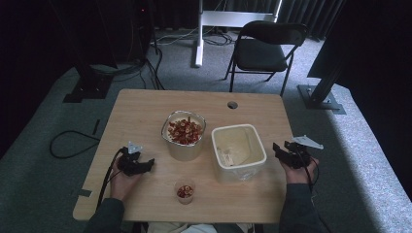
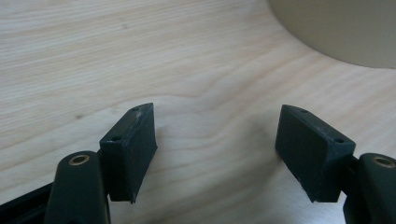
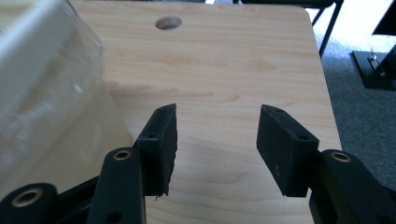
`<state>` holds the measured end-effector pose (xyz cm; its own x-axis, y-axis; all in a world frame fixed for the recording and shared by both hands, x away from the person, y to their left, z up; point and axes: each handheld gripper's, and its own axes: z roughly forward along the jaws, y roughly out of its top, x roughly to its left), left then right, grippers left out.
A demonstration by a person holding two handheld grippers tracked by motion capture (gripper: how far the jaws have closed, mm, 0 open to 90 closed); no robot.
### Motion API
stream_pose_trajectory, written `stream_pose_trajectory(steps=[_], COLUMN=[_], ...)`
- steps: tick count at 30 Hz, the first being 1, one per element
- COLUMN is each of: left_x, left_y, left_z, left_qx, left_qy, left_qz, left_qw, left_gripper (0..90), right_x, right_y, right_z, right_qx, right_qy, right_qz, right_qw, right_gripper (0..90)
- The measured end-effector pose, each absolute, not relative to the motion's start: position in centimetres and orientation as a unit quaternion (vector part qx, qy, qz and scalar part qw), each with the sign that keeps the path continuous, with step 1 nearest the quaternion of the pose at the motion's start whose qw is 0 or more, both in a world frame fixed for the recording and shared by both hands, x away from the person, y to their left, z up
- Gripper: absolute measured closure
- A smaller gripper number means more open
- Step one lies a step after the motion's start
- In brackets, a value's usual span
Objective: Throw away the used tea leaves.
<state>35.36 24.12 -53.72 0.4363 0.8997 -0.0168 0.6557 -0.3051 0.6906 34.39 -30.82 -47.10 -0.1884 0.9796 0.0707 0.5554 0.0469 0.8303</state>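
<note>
A round metal pot (image 1: 183, 136) full of red and tan pieces stands at the table's middle. To its right sits a white square tub (image 1: 238, 150), its clear wall (image 3: 42, 93) at the left of the right gripper view. A small cup (image 1: 184, 191) with a few red pieces stands near the front edge. My left gripper (image 1: 148, 164) rests open on the table left of the pot, whose curved wall (image 2: 345, 32) shows ahead of it. My right gripper (image 1: 277, 149) is open just right of the tub, nothing between its jaws.
The wooden table (image 1: 145, 111) has a cable hole (image 1: 232, 105) near its far edge, also seen as a hole (image 3: 169, 22) in the right gripper view. A black folding chair (image 1: 265, 48) stands beyond the table. Cables lie on the grey floor at the left.
</note>
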Motion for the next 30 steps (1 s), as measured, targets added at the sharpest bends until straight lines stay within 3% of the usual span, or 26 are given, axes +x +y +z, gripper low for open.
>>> stream_pose_trajectory(steps=[15, 30], left_x=[30.2, 26.0], left_y=[22.1, 20.2], left_z=[-52.0, -51.7], left_qx=[0.800, 0.829], left_qy=[0.412, 0.328], left_qz=[0.194, 0.156], left_qw=[0.390, 0.425], left_gripper=[24.9, 9.8], right_x=[34.7, 34.7], right_y=[-31.0, -30.8], right_z=[-50.1, -51.1], right_qx=[0.586, 0.586], right_qy=[0.680, 0.684], right_qz=[0.351, 0.343], right_qw=[0.265, 0.265], right_gripper=[43.6, 42.2])
